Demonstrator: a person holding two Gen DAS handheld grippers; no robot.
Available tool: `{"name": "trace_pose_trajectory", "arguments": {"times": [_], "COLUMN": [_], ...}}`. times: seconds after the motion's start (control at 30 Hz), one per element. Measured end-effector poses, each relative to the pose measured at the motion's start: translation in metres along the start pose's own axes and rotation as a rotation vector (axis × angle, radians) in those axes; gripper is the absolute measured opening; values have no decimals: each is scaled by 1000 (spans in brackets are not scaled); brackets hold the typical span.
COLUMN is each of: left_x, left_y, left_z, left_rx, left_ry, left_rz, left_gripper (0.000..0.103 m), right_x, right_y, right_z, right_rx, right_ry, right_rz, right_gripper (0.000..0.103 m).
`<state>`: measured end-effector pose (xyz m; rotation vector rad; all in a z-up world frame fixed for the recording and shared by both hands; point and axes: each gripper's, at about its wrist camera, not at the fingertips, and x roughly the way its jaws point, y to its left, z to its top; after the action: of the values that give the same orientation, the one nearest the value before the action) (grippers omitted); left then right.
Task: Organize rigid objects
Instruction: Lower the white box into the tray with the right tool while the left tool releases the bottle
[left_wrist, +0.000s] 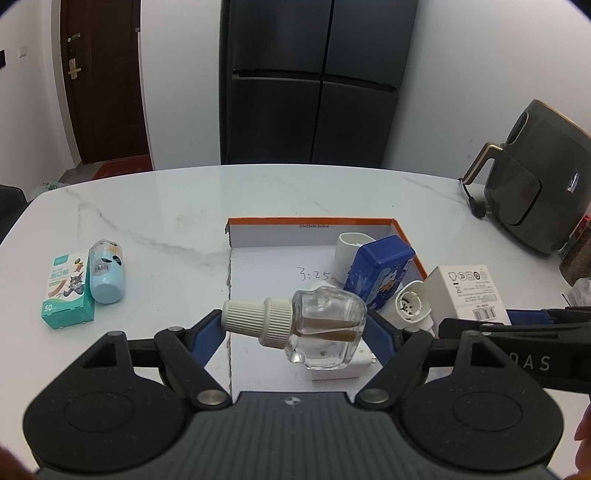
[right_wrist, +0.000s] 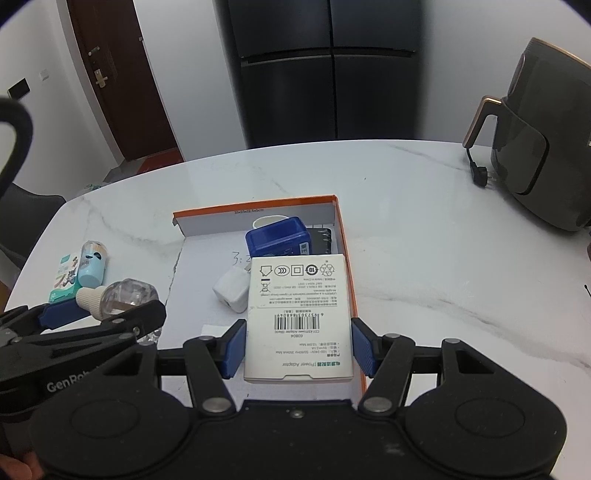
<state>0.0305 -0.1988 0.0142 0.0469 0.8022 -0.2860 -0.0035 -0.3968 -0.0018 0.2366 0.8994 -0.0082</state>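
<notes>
Holding (left gripper (left_wrist: 295, 328)): a clear glass bottle (left_wrist: 325, 328) with a ribbed cream cap (left_wrist: 258, 319), lying sideways; one blue pad presses the cap end, the other the bottle's base.
Holding (right gripper (right_wrist: 298, 345)): a white adapter box (right_wrist: 299, 314), clamped by its two long sides between the blue pads.
Bottle's place: in the air over the near left part of the orange-edged box (left_wrist: 314, 220), its cap pointing left.
Adapter box's place: above the near right corner of the orange-edged box, just right of the left gripper.
Inside the orange-edged box: a blue tin (left_wrist: 380, 273) leaning toward the far right, a white cup (left_wrist: 351, 245) behind it, a white charger plug (right_wrist: 232, 290) and a white plug-in device (left_wrist: 410, 304) with a round vent.
Left on the marble table (left_wrist: 166, 221): a teal plaster carton (left_wrist: 68, 291) touching a pale blue bottle (left_wrist: 107, 271) lying on its side.
Far right: a dark air fryer (left_wrist: 532, 184) with its unplugged plug (left_wrist: 476, 208) on the table.
Writing, adapter box: "Power Adapter", a barcode and recycling marks, read upside down.
Writing, box floor: handwritten "3:25".
Writing, carton: "50" and a cartoon cat.
Writing, grippers: "GenRob" on the left gripper's side, partly cut off.
</notes>
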Motion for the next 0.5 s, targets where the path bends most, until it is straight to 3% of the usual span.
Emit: {"name": "trace_pose_trajectory", "arguments": {"times": [0.5], "left_x": [23], "left_y": [6], "left_z": [18], "left_rx": [-18], "left_ry": [-16], "left_rz": [11], "left_gripper": [82], "right_x": [13], "right_y": [-3], "right_z": [25], "right_rx": [-16], "right_ry": [-7], "right_rz": [5], "right_gripper": [71]}}
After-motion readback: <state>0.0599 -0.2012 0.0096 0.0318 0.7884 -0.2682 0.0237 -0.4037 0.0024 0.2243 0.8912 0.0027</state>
